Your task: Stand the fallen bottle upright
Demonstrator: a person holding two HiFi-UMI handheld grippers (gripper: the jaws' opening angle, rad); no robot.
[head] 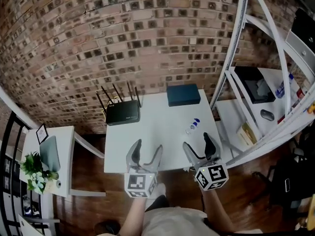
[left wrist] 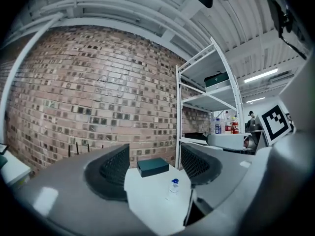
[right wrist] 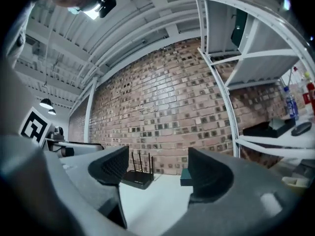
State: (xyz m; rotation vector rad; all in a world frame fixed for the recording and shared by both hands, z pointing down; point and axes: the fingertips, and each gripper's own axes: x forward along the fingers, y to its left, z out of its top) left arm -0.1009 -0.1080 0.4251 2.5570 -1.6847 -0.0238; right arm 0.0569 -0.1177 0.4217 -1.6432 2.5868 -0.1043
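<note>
A small clear bottle (head: 192, 126) with a blue cap sits on the white table (head: 147, 132), right of its middle. In the left gripper view the bottle (left wrist: 173, 189) shows between the jaws, some way off, its cap uppermost; whether it lies or stands I cannot tell for sure. My left gripper (head: 147, 146) is open and empty over the table's near edge. My right gripper (head: 197, 140) is open beside it, just short of the bottle, with nothing between its jaws. The bottle is not in the right gripper view.
A black router (head: 123, 113) with antennas stands at the table's back left, a dark blue box (head: 183, 94) at the back right. White metal shelving (head: 256, 82) holding items rises to the right. A low side table with a plant (head: 33, 172) stands left. A brick wall lies behind.
</note>
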